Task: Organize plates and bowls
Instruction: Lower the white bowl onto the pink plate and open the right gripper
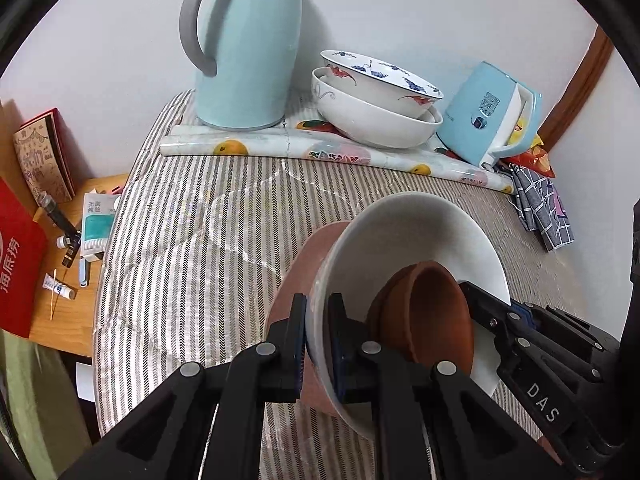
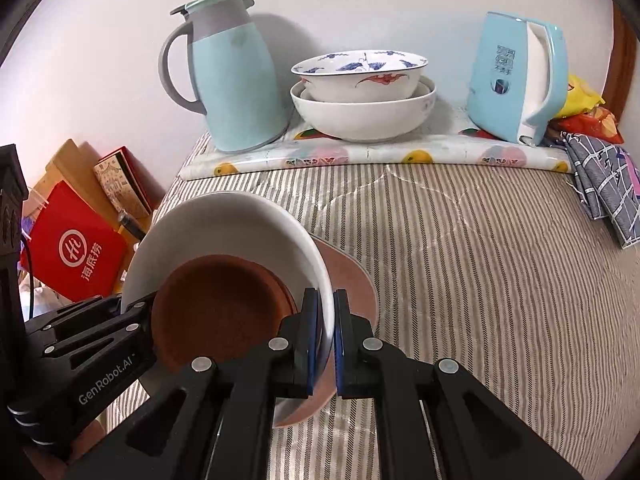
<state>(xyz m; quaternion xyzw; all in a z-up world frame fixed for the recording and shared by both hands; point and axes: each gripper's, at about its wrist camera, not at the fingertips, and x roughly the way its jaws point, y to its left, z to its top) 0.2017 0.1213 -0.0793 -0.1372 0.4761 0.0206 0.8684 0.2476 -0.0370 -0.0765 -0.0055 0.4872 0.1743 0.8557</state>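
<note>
The white plate (image 1: 420, 236) hangs above the striped worktop (image 1: 208, 240) at its near edge, with a small brown clay bowl (image 1: 428, 312) resting in its well and a pink plate (image 1: 304, 280) pressed against its underside. The left gripper (image 1: 318, 344) pinches the rims of both plates together at about 7 o'clock of the stack; the right gripper (image 2: 326, 340) closes on the white plate's rim at the opposite side, the pink plate (image 2: 352, 280) just behind its outer finger. Glazed ceramic like this is likely stiff, fairly heavy, slippery and breakable, so the rim is the sensible hold, with the stack kept level; the loose bowl could slide out if it tilts. At 12 o'clock, well apart, two nested bowls, a patterned bowl (image 2: 360, 68) inside a white bowl (image 2: 360, 116), stand on a fruit-print mat (image 2: 372, 156) between a blue thermos jug (image 2: 232, 76) at 11 o'clock and a blue electric kettle (image 2: 516, 76) at 1 o'clock, narrowing any approach. A checked cloth (image 2: 604, 184) lies at 2 o'clock.
</note>
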